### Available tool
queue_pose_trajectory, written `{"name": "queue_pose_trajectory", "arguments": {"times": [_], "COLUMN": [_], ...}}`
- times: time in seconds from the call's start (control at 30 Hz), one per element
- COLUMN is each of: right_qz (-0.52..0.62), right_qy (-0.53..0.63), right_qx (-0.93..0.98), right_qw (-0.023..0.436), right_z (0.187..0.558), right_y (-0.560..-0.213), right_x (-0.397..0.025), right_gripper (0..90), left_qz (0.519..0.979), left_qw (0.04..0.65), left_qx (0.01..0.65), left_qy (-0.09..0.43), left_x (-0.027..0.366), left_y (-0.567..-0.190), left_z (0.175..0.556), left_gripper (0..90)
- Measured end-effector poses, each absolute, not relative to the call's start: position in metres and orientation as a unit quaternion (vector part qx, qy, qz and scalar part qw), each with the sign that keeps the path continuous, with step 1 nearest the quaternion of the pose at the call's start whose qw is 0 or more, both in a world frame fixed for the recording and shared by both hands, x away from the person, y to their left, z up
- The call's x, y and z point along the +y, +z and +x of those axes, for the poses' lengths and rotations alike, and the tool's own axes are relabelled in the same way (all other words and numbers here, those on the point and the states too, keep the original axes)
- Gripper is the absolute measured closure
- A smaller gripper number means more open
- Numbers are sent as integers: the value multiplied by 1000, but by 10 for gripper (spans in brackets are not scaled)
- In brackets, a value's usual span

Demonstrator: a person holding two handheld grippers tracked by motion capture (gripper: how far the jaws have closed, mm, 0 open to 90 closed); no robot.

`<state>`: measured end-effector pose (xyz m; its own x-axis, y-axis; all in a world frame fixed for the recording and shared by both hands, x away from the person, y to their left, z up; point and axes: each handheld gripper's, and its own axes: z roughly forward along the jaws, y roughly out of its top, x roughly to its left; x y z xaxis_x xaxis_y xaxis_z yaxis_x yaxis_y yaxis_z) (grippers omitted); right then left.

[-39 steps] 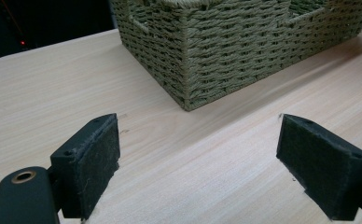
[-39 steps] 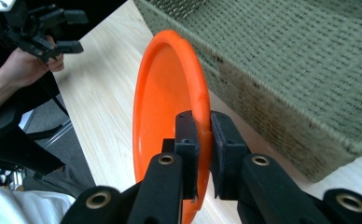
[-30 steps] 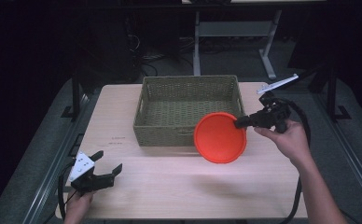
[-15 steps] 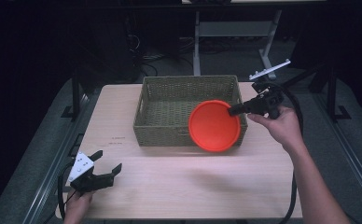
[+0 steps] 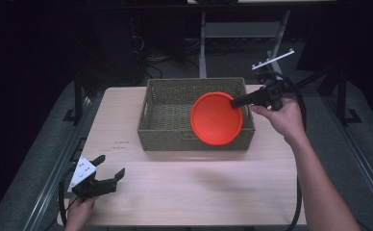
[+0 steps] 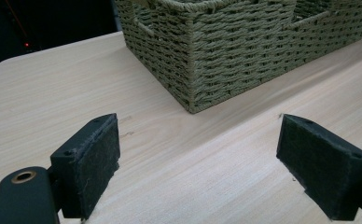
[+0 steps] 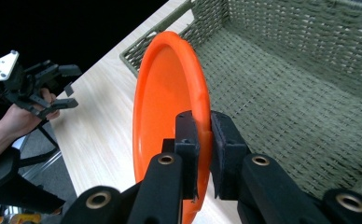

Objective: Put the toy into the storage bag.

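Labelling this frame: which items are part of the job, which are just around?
In the job:
orange plate
woven basket
right claw, shut on the plate's rim

Just around:
left claw, open and idle
table
metal stand behind the table

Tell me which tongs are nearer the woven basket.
Right. The right tongs hold the orange plate over the basket; the left tongs sit open near the table's front-left corner.

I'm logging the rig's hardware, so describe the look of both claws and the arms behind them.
Both are black two-jaw tools with flat, felt-like pads and brass-coloured rivets. The left claw carries a pale three-cornered plate with dark dots; the right claw has a similar pale plate on a stalk. A black cable trails from each. Both forearms are bare, with no sleeves in view.
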<state>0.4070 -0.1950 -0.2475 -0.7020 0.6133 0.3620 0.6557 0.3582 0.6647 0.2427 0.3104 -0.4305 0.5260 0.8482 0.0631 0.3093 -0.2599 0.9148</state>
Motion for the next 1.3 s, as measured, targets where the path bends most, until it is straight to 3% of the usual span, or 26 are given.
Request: {"name": "queue_pose_trajectory", "arguments": {"times": [0.9, 1.3], "right_qz": [-395, -414], "right_qy": [-416, -415], "right_qx": [-819, -810], "right_qw": [12, 12], "right_z": [448, 469], "right_y": [-224, -231], "right_x": [-171, -166], "right_gripper": [823, 823], "left_qz": [738, 739], "left_qw": [464, 461], "left_qx": [392, 391], "left_qy": [295, 298], "left_x": [311, 312], "left_y": [-430, -430], "left_z": [244, 244], "left_gripper": [127, 127]}}
